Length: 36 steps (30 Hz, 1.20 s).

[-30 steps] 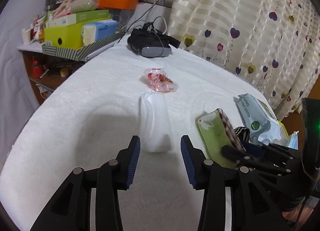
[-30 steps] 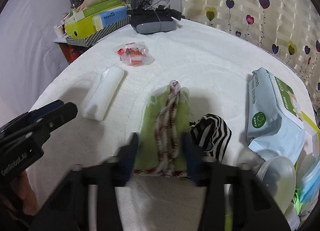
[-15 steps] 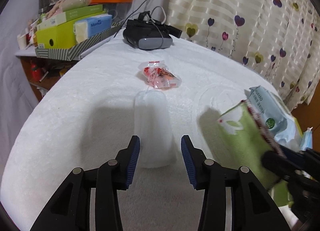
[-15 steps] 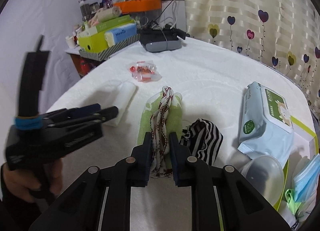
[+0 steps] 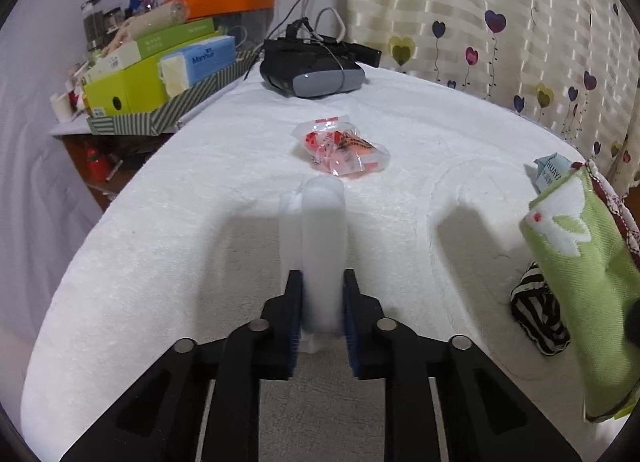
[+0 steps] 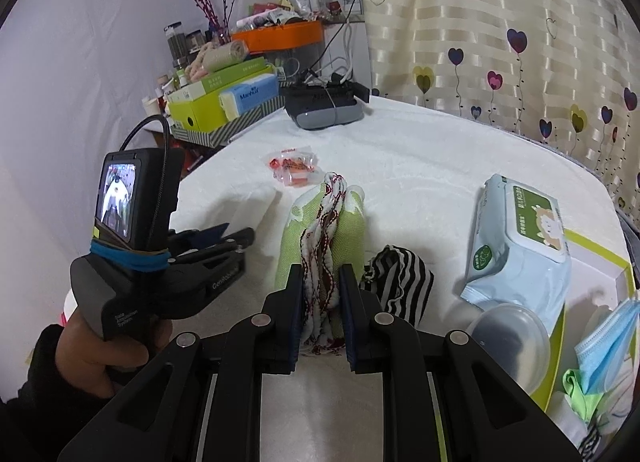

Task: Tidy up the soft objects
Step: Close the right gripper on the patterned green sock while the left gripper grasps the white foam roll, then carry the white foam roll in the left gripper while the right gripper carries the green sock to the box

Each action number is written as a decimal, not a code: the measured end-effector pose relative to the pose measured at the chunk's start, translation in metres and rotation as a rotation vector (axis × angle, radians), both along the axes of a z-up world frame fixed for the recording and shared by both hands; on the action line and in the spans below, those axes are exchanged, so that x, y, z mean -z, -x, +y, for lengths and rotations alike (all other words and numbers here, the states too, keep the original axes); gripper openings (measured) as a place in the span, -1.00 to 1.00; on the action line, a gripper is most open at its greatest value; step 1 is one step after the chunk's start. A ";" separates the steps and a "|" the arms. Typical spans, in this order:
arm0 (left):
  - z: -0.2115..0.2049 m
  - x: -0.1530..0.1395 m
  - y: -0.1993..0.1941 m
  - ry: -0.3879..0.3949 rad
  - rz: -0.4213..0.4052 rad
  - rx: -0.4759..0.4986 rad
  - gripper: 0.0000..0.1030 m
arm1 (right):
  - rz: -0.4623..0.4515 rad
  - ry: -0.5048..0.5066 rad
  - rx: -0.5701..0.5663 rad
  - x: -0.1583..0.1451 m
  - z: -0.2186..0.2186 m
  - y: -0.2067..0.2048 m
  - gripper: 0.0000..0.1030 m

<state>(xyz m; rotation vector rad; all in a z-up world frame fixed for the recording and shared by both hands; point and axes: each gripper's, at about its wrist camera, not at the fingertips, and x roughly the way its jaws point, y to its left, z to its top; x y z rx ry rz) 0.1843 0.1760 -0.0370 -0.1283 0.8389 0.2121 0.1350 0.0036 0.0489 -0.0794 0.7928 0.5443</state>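
Squeezing the white roll [image 5: 323,238], the left gripper [image 5: 322,304] has just closed; the right gripper [image 6: 320,302] pinches the green cloth [image 6: 320,234], which could slip out.

The left gripper [image 5: 322,304] has just closed on a white roll [image 5: 322,229]; the right gripper [image 6: 320,302] clamps a green cloth [image 6: 320,238].

A white rolled towel [image 5: 323,238] lies lengthwise on the white-covered bench [image 5: 160,221], its near end pinched between blue pads. A green cloth [image 6: 320,238] with a red-and-white braided edge is folded, upright and lifted off the bench. At its 4 o'clock, a black-and-white striped sock [image 6: 400,286] lies bunched on the bench.
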 end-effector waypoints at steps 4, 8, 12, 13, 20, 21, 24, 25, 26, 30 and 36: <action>0.000 -0.008 0.011 0.010 -0.017 -0.003 -0.71 | -0.014 -0.017 0.003 -0.006 -0.005 0.006 -0.66; -0.006 -0.018 0.026 0.023 -0.051 0.004 -0.72 | -0.024 -0.032 0.008 -0.011 -0.011 0.013 -0.66; -0.013 -0.030 0.044 0.039 -0.087 0.010 -0.72 | -0.033 -0.050 0.010 -0.016 -0.017 0.020 -0.66; -0.014 -0.033 0.050 0.045 -0.096 0.013 -0.72 | -0.036 -0.054 0.011 -0.018 -0.019 0.021 -0.66; -0.034 -0.048 0.075 0.081 -0.138 0.053 -0.72 | -0.058 -0.097 0.025 -0.027 -0.037 0.034 -0.66; -0.038 -0.050 0.078 0.084 -0.143 0.057 -0.72 | -0.059 -0.101 0.027 -0.028 -0.039 0.036 -0.66; -0.049 -0.057 0.086 0.088 -0.162 0.075 -0.72 | -0.068 -0.111 0.036 -0.031 -0.048 0.041 -0.65; -0.052 -0.059 0.088 0.090 -0.167 0.082 -0.72 | -0.072 -0.115 0.039 -0.032 -0.052 0.042 -0.65; -0.056 -0.062 0.091 0.094 -0.173 0.093 -0.72 | -0.074 -0.120 0.042 -0.033 -0.055 0.043 -0.65; -0.067 -0.069 0.097 0.103 -0.189 0.120 -0.72 | -0.077 -0.148 0.056 -0.036 -0.070 0.048 -0.65; -0.087 -0.080 0.105 0.116 -0.210 0.172 -0.72 | -0.090 -0.171 0.093 -0.042 -0.092 0.055 -0.65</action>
